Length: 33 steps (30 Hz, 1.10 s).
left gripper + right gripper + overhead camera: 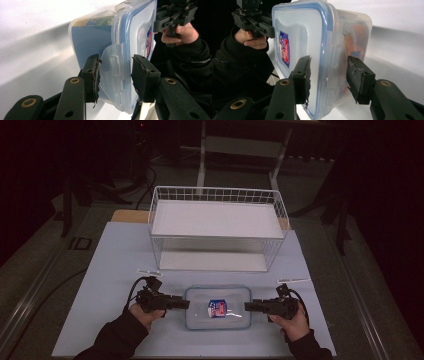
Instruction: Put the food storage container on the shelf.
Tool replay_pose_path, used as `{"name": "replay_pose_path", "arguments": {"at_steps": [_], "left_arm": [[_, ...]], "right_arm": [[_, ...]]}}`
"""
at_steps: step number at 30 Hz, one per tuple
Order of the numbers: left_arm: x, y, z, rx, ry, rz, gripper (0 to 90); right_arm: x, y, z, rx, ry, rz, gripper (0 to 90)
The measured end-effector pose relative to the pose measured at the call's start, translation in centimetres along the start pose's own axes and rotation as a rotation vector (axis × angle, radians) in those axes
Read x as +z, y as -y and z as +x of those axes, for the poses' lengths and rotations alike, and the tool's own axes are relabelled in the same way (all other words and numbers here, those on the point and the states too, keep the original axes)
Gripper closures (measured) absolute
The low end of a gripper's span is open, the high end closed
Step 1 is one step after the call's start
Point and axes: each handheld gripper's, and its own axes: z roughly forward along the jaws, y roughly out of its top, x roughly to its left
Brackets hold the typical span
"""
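A clear plastic container (217,308) with a blue-sealed lid and a red-and-blue label lies flat on the pale table near the front edge. My left gripper (186,304) is at its left end. In the left gripper view its jaws (115,72) are shut on the container's latch flap (113,67). My right gripper (247,306) is at the right end. In the right gripper view it (328,72) clamps the container (299,37), one pad on the lid and one on the body. Orange and green contents show dimly through the walls.
A white wire basket (217,195) with a white board as its shelf stands behind the container at mid table. Two small clear strips (149,271) (294,281) lie left and right of it. The table's sides drop to a dark floor with cables.
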Motion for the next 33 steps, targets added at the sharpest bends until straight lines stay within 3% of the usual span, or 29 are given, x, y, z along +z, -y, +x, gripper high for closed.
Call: {"name": "replay_pose_path", "arguments": {"at_steps": [12, 17, 24, 29, 33], "left_arm": [[-0.2, -1.6, 0.1, 0.060, -0.050, -0.049, 57.6], [-0.3, -2.5, 0.4, 0.077, -0.070, -0.071, 57.6], [0.2, -3.5, 1.1, 0.083, -0.101, -0.100, 56.6], [0.9, -4.6, 1.9, 0.075, -0.107, -0.097, 56.6], [1.1, -5.6, 2.2, 0.111, -0.113, -0.123, 56.5]], "right_arm": [[0.0, -1.8, -0.2, -0.058, 0.017, -0.031, 55.1], [0.2, -2.9, -0.7, -0.081, 0.020, -0.067, 54.9], [0.6, -4.3, -1.3, -0.120, 0.044, -0.097, 54.6], [0.8, -5.2, -2.2, -0.111, 0.057, -0.105, 54.3], [0.7, -5.9, -2.7, -0.115, 0.068, -0.124, 54.1]]}}
